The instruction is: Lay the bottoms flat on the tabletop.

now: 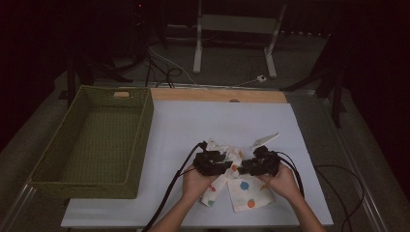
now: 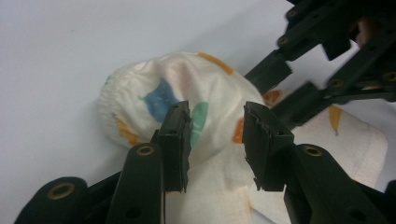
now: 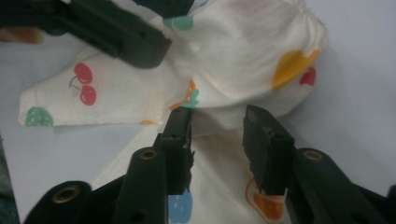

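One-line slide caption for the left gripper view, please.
Left gripper, jaws apart, poised over a bunched fruit-print cloth on the white table, with the right gripper opposite.

Fruit-print cloth garment (image 1: 240, 186): one, cream with coloured fruit spots, lower centre of the high view; its gathered elastic edge (image 2: 109, 100) shows at centre left of the left gripper view.
Grippers: two, black, side by side at lower centre of the high view, the left gripper (image 1: 212, 162) and the right gripper (image 1: 261, 163).
Hands: two, rising from the bottom edge.
Cables: two, one trailing from each gripper.
Woven basket (image 1: 140, 140): one, green, left of the frame.
White table sheet (image 1: 193, 125): one, centre.
White stand (image 1: 198, 43): one, top centre.
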`<state>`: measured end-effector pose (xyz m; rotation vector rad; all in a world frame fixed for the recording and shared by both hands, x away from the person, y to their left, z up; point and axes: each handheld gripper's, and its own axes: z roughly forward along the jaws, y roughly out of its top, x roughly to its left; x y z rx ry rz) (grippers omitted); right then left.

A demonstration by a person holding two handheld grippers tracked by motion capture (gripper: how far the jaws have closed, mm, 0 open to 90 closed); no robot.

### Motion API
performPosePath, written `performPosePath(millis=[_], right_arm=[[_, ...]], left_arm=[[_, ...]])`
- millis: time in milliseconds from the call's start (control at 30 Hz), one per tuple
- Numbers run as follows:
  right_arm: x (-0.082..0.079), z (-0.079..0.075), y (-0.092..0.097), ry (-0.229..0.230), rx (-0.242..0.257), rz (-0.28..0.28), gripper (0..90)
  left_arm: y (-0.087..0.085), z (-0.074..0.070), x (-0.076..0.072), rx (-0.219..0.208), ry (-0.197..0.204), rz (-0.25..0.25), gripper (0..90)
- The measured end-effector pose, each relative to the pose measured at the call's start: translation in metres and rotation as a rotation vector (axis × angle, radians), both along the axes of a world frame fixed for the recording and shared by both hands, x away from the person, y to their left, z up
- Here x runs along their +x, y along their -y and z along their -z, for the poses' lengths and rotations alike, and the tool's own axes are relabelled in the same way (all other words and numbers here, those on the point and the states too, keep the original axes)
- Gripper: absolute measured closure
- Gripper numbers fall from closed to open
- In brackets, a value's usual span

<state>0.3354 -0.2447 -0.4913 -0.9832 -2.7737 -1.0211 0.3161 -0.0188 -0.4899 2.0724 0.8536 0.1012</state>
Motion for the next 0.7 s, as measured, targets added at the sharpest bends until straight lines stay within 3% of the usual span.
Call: performPosePath(millis=[100, 133, 267, 433, 500, 700], right_arm=[[0.002, 0.002, -0.003, -0.002, -0.003, -0.001, 66.9], [0.003, 0.004, -0.007, 0.003, -0.007, 0.002, 76.6], [0.003, 0.005, -0.014, 0.016, -0.001, -0.022, 87.4], [0.003, 0.003, -0.016, 0.027, 0.014, -0.023, 88.4], [0.003, 0.002, -0.014, 0.019, 0.036, -0.021, 84.4], [0.004, -0.001, -0.009, 0.027, 0.029, 0.010, 83.5]], left_arm=[[0.000, -0.001, -0.001, 0.004, 0.002, 0.003, 61.7], [-0.001, -0.002, -0.002, 0.006, 0.010, 0.001, 60.8], [-0.001, -0.003, -0.003, 0.012, 0.012, 0.008, 61.0], [0.004, 0.001, -0.004, 0.030, 0.001, 0.032, 61.2], [0.009, 0.005, -0.004, 0.040, -0.012, 0.042, 61.1], [0.016, 0.011, -0.002, 0.071, -0.030, 0.044, 64.1]])
